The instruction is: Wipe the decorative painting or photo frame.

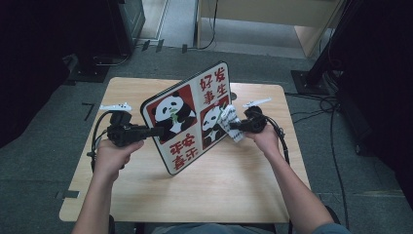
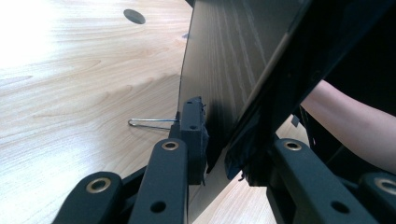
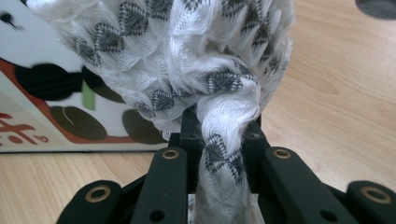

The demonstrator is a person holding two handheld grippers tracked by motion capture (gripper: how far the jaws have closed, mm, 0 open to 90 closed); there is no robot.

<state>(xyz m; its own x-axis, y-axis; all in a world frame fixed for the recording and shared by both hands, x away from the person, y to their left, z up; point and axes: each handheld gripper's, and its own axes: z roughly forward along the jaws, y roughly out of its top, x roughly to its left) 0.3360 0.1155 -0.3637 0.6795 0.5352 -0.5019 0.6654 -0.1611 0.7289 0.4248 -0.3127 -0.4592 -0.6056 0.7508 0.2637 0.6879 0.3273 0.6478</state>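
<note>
Jaws of left gripper [image 1: 155,130] clamped on panda board [image 1: 187,114] edge, tilted for wiping; right gripper [image 1: 234,126] clamped on cloth [image 3: 187,60], pressed to board face, above table [image 1: 234,190] middle.

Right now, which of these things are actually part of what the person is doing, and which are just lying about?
In use:
- panda board, held tilted by the left gripper
- patterned white cloth, clamped in the right gripper, against the board's face

Lying about:
- wooden table underneath
- cables on the floor
- black stand base behind the table
</note>
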